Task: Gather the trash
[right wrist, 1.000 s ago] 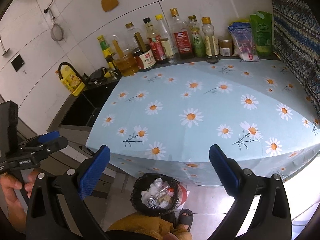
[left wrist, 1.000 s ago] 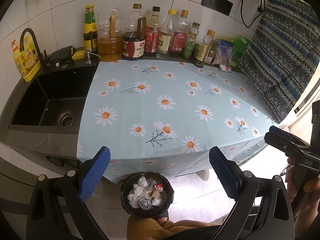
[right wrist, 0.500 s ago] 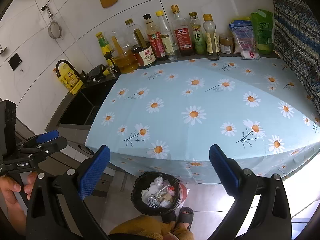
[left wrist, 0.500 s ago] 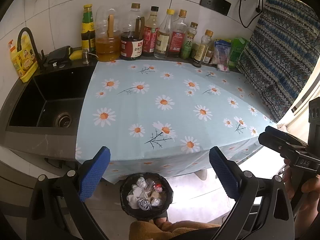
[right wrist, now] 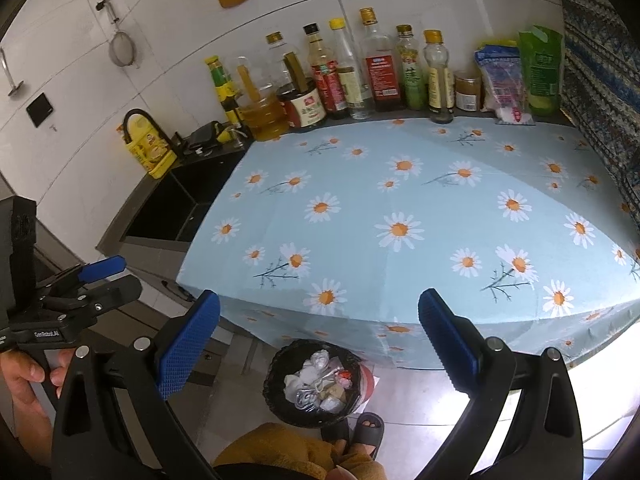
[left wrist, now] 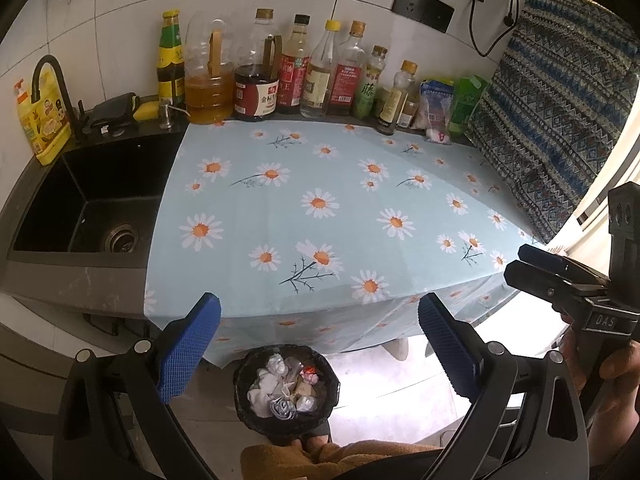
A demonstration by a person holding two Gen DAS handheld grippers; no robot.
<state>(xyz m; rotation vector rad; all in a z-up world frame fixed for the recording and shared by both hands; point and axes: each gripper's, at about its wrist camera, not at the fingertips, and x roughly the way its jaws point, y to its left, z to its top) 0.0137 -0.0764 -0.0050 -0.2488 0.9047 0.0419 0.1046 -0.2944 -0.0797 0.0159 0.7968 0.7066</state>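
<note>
**Trash gathered in the bin below the surface**

Both tools, left tool (left wrist: 319, 344) and right tool (right wrist: 319, 344), are held released, nothing between their blue pads. The trash (left wrist: 282, 386) is seen inside the black bin (left wrist: 244, 380) on the floor, just before the daisy-clothed surface (left wrist: 340, 208).

bottles (left wrist: 296, 68) behind daisy tablecloth (left wrist: 320, 208)

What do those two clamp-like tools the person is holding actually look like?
Each is a black plastic frame with silver bolts, ending in two fingers faced with blue dimpled pads. The left gripper carries white "GenRobot.AI" lettering; the right gripper has a "DAS" label. Bare hands grip black handles; no cables show.
</note>
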